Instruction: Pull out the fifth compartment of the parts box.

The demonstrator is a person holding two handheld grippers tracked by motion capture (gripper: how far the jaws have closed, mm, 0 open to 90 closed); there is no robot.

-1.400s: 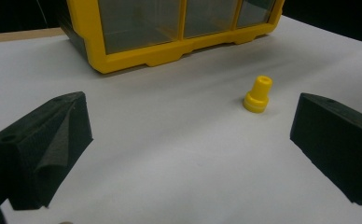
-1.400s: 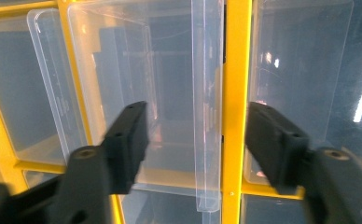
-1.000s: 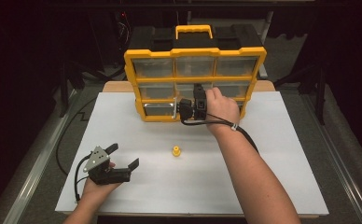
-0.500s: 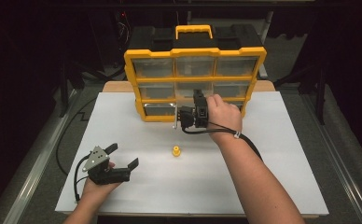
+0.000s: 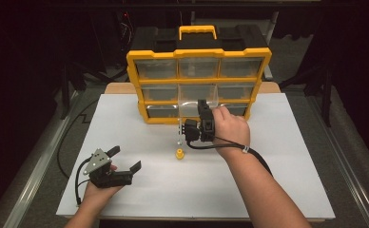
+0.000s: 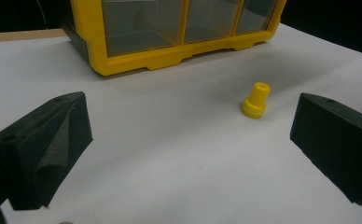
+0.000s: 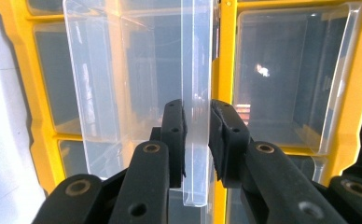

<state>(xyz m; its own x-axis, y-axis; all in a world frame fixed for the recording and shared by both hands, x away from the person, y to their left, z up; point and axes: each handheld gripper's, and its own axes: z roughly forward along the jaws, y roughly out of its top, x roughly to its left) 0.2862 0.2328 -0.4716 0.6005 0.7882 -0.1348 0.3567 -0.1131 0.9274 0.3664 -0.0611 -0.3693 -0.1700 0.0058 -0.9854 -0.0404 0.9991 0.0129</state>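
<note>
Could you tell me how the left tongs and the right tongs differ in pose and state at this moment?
The left tongs stand wide open with nothing between them, while the right tongs are shut on the clear drawer. The left tongs rest low over the white table, near its front, while the right tongs are up at the yellow organizer, with the drawer drawn partly out. Both are black, hand-held and trail a cable.

organizer [image 5: 199, 52] behind, peg [image 5: 179, 153] before drawer [image 5: 192, 111]

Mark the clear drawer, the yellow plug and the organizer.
clear drawer [image 7: 195, 93]: right gripper view, its front handle lip.
yellow plug [image 6: 256, 101]: left gripper view, its body.
organizer [image 5: 199, 52]: high view, yellow top frame.
</note>
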